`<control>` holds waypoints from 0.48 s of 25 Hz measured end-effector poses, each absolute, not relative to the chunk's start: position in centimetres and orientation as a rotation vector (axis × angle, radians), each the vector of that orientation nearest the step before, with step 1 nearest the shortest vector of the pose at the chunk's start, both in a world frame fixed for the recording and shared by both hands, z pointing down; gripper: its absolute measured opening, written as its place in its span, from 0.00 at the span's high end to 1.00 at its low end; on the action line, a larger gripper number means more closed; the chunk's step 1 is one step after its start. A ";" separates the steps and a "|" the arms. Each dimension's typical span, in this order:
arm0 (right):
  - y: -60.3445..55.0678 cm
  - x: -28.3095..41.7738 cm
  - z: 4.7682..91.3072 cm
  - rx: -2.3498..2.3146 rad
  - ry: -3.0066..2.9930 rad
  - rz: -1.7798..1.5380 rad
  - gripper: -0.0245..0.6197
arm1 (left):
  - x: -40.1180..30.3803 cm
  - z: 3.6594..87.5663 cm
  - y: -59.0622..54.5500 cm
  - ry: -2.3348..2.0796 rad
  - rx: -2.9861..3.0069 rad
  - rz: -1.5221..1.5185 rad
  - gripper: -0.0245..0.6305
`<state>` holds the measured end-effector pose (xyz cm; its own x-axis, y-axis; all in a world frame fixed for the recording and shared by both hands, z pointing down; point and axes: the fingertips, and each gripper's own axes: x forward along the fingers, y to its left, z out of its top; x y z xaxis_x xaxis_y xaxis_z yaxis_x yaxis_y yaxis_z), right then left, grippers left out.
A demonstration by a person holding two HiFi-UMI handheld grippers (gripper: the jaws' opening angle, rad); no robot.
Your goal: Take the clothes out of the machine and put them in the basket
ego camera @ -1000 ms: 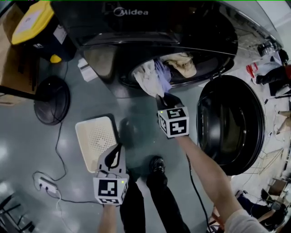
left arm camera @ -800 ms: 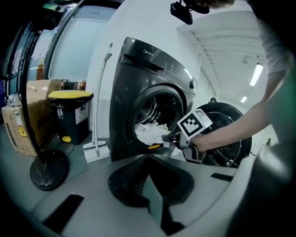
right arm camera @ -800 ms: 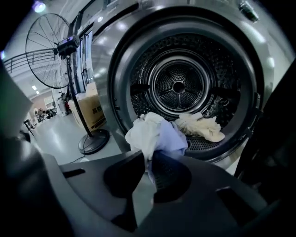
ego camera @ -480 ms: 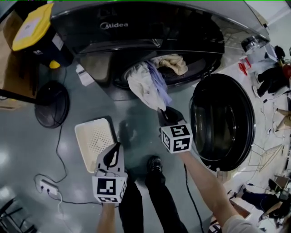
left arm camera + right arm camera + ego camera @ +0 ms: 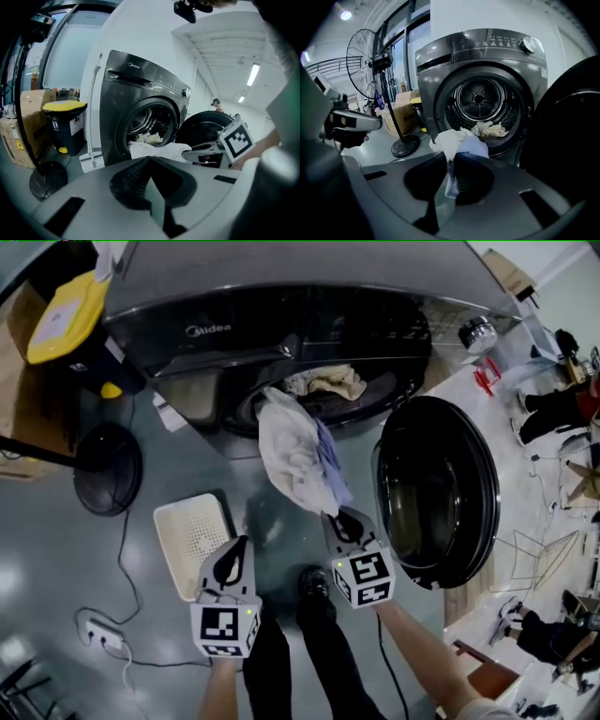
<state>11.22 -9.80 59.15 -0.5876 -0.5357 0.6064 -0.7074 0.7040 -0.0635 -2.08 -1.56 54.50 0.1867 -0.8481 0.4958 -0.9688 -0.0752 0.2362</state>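
Note:
A white and lilac garment [image 5: 300, 460] hangs stretched from the mouth of the dark washing machine [image 5: 281, 329] down to my right gripper [image 5: 342, 521], which is shut on its lower end. The right gripper view shows the cloth [image 5: 461, 143] pinched between the jaws of that gripper [image 5: 451, 161]. Beige clothes [image 5: 328, 381] lie in the drum [image 5: 490, 129]. My left gripper [image 5: 232, 563] hovers shut and empty over the near right corner of the cream perforated basket [image 5: 187, 531] on the floor. In the left gripper view its jaws [image 5: 149, 164] meet with nothing between them.
The round machine door [image 5: 436, 488] stands open to the right. A fan base [image 5: 108, 470], a yellow-lidded bin [image 5: 66, 306] and a cardboard box [image 5: 19, 381] are at the left. A power strip [image 5: 98, 634] with its cable lies near the basket. The person's shoe [image 5: 314, 582] is between the grippers.
My right gripper has drawn back from the drum mouth toward the person, pulling the white and lilac garment out with it. The left gripper has stayed by the basket, a little higher.

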 end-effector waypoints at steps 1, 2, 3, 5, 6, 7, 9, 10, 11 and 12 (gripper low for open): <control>-9.2 11.8 58.7 0.950 -2.348 0.405 0.88 | -2.0 54.1 -1.6 -1.696 1.961 0.310 0.93; -8.8 12.4 58.2 0.957 -2.349 0.401 0.88 | -1.9 53.8 -1.7 -1.696 1.964 0.311 0.93; -8.5 12.9 57.6 0.967 -2.351 0.399 0.88 | -1.8 53.4 -1.8 -1.698 1.967 0.311 0.93; -8.3 13.8 56.3 0.993 -2.362 0.413 0.88 | -1.8 52.7 -2.2 -1.701 1.968 0.309 0.93; -8.4 14.2 55.4 1.006 -2.370 0.418 0.88 | -1.8 52.3 -2.3 -1.703 1.970 0.310 0.93; -8.4 14.5 54.4 1.019 -2.380 0.420 0.88 | -1.8 52.0 -2.5 -1.703 1.973 0.311 0.93; -8.4 14.9 52.4 1.040 -2.405 0.416 0.88 | -1.7 51.4 -2.6 -1.706 1.984 0.314 0.93; -8.2 15.0 51.4 1.047 -2.417 0.411 0.88 | -1.7 51.2 -2.6 -1.708 1.984 0.313 0.93; -8.0 15.2 50.5 1.050 -2.425 0.407 0.88 | -1.5 51.0 -2.7 -1.710 1.983 0.312 0.93; -7.7 15.4 49.8 1.050 -2.429 0.403 0.88 | -1.4 50.8 -2.7 -1.710 1.983 0.312 0.93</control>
